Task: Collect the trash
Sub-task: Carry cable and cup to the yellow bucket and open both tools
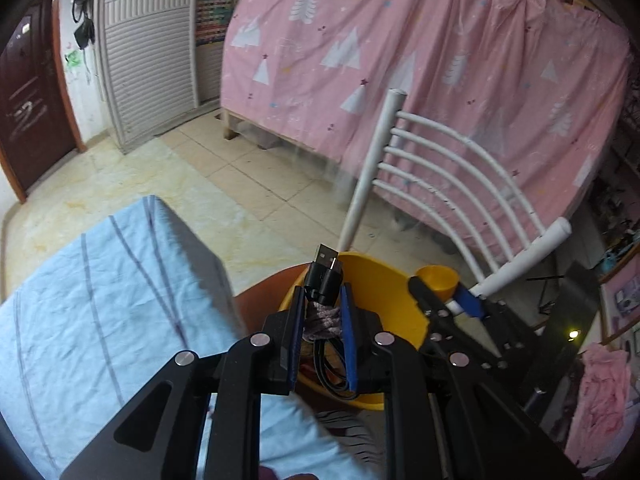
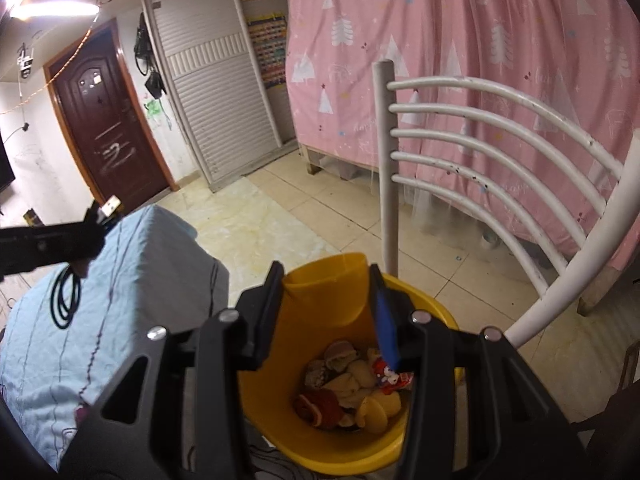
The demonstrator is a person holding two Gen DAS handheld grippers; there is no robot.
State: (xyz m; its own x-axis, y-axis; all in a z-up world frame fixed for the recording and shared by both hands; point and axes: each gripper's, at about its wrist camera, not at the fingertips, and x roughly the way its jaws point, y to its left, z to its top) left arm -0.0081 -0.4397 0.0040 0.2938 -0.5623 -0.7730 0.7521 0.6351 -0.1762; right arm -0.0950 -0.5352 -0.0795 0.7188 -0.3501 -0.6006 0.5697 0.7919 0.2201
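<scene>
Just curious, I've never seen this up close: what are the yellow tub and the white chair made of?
The yellow tub looks like moulded plastic: even colour, smooth and slightly glossy, with a thin rim. The white chair seems to be painted metal tubing: thin round curved bars with dark chips in the paint. It could be wood.

The basin's (image 2: pixel 436 316) open mouth is partly blocked by the cup (image 2: pixel 326 284) held over it and bounded behind by the chair back (image 2: pixel 492 152), beside the cloth-covered bench (image 2: pixel 132 280), while the tiled floor (image 2: pixel 320 208) beyond lies open to the curtain (image 2: pixel 460 40).
</scene>
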